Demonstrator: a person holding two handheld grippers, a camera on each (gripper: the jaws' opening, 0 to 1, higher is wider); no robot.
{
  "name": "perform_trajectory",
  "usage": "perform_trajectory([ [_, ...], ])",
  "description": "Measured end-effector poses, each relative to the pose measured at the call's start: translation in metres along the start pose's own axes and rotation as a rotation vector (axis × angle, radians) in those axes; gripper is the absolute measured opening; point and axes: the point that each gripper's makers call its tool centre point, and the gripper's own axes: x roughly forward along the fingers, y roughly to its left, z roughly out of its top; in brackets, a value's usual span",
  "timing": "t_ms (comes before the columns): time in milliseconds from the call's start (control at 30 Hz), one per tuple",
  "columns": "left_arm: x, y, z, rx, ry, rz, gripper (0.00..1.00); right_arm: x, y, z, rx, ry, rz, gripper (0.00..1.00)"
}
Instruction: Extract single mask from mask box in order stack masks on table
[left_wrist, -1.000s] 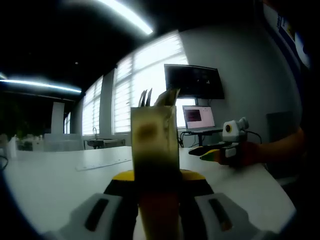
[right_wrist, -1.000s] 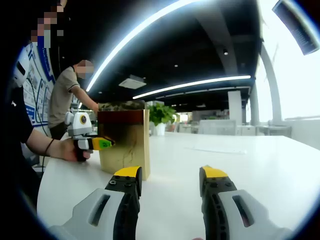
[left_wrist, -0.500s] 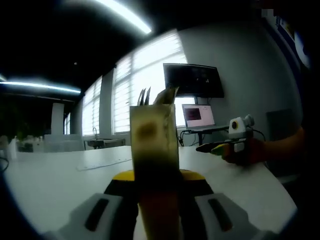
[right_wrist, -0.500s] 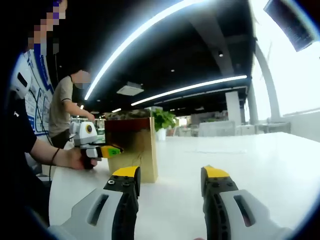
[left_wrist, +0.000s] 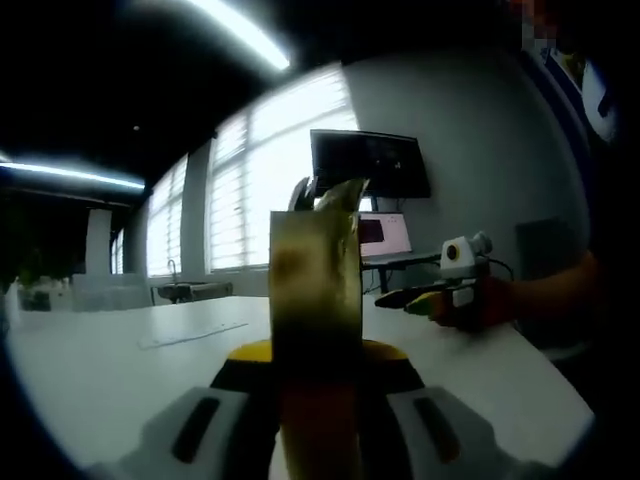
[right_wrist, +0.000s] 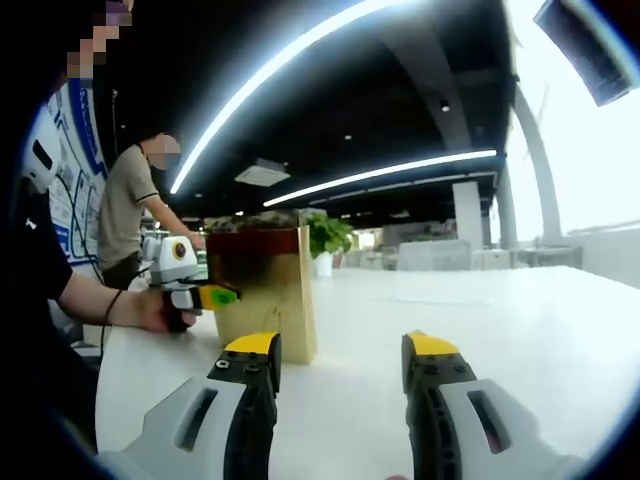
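A tall tan mask box (left_wrist: 314, 290) with a dark band stands upright on the white table (left_wrist: 120, 370), pinched between the yellow-tipped jaws of my left gripper (left_wrist: 315, 352). Mask edges (left_wrist: 322, 192) stick out of its open top. In the right gripper view the same mask box (right_wrist: 264, 296) stands left of centre, and the left gripper (right_wrist: 205, 295), held in a person's hand, grips it from the left side. My right gripper (right_wrist: 340, 348) is open and holds nothing, a short way in front of the box. It also shows as the right gripper (left_wrist: 400, 298), to the right of the box.
A wall monitor (left_wrist: 368, 165) and a lit laptop (left_wrist: 385, 236) stand behind the box. A flat sheet (left_wrist: 190, 333) lies on the table to the left. A standing person (right_wrist: 130, 215) and a potted plant (right_wrist: 326, 236) are beyond the table (right_wrist: 520, 330).
Both views have drifted slightly with the hands. The box stays in the left gripper, and the right gripper stays open, having bobbed a little beside the box.
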Motion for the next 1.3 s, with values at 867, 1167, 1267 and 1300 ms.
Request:
perform_trajectory([
  [867, -0.002, 0.015, -0.006, -0.025, 0.023, 0.072, 0.32, -0.003, -0.004, 0.010, 0.020, -0.027, -0.007, 0.43],
  [1167, -0.002, 0.014, -0.006, -0.029, 0.021, 0.075, 0.32, -0.012, 0.016, 0.037, -0.004, -0.011, -0.005, 0.45],
  [1267, -0.001, 0.014, -0.006, -0.029, 0.021, 0.076, 0.33, -0.010, 0.023, 0.046, -0.017, -0.002, 0.007, 0.45],
  [1300, -0.001, 0.014, -0.006, -0.030, 0.021, 0.076, 0.33, -0.009, 0.025, 0.051, -0.026, -0.001, 0.013, 0.45],
])
